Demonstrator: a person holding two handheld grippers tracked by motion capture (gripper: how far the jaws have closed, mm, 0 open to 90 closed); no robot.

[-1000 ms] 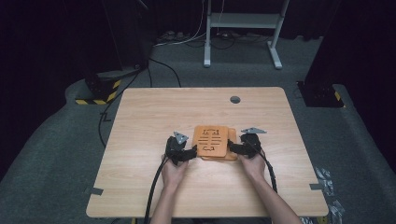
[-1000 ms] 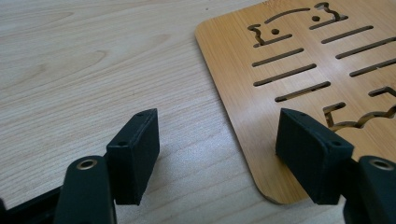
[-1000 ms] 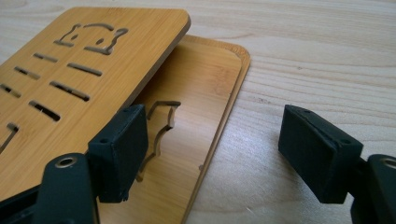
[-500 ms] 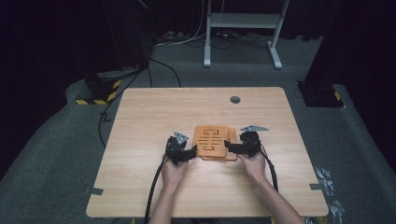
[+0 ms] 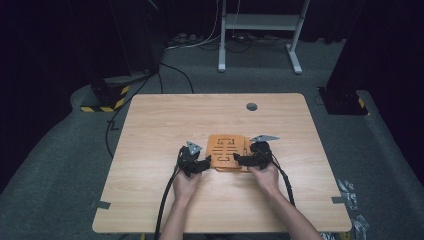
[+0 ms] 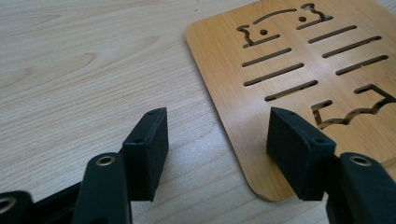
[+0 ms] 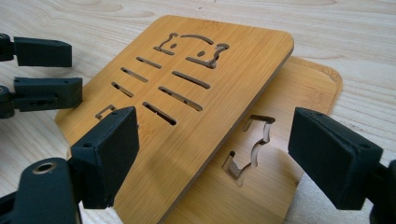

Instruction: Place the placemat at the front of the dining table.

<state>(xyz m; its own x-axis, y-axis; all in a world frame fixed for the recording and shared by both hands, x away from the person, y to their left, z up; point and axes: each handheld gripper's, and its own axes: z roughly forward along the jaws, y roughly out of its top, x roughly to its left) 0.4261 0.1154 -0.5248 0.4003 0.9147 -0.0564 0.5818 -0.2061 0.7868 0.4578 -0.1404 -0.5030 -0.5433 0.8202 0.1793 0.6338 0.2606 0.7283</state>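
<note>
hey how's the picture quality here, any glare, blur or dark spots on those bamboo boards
High view: table evenly lit, surroundings nearly black, the boards small and soft. Left gripper view: a glossy sheen on the top board; near jaws slightly soft. Right gripper view: sharp on the top board, which shades the lower board; near jaws blurred.

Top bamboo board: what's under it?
Under the top bamboo board lies a second bamboo board, askew, its right part showing with one cutout. The rest of it is covered. The wooden table is beneath both.
</note>
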